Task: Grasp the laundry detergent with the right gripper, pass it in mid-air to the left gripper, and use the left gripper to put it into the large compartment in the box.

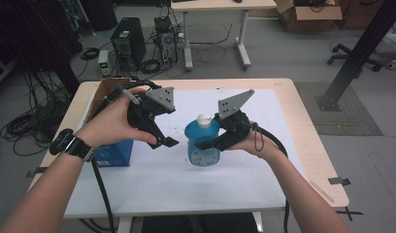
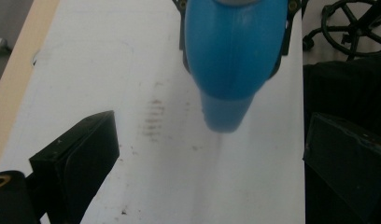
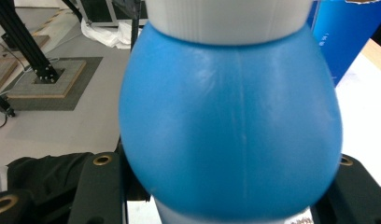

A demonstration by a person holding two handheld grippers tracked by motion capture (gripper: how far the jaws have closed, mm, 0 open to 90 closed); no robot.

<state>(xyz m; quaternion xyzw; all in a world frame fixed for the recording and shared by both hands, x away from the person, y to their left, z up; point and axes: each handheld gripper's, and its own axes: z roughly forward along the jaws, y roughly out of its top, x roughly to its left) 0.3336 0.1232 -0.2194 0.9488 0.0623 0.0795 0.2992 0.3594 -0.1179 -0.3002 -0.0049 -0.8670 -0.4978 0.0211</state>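
right gripper [image 1: 211, 141] clamped on the blue bottle [image 1: 202, 144], left gripper [image 1: 163, 141] released. looks slippery plastic, i'd grip its waist.

Both forearms enter from six o'clock. The right gripper [image 1: 211, 141] points toward nine o'clock, its jaws closed around a blue bottle [image 1: 202, 141]. The left gripper [image 1: 164, 141], at the bottle's nine o'clock, tilts down toward four o'clock, jaws spread apart and holding nothing.
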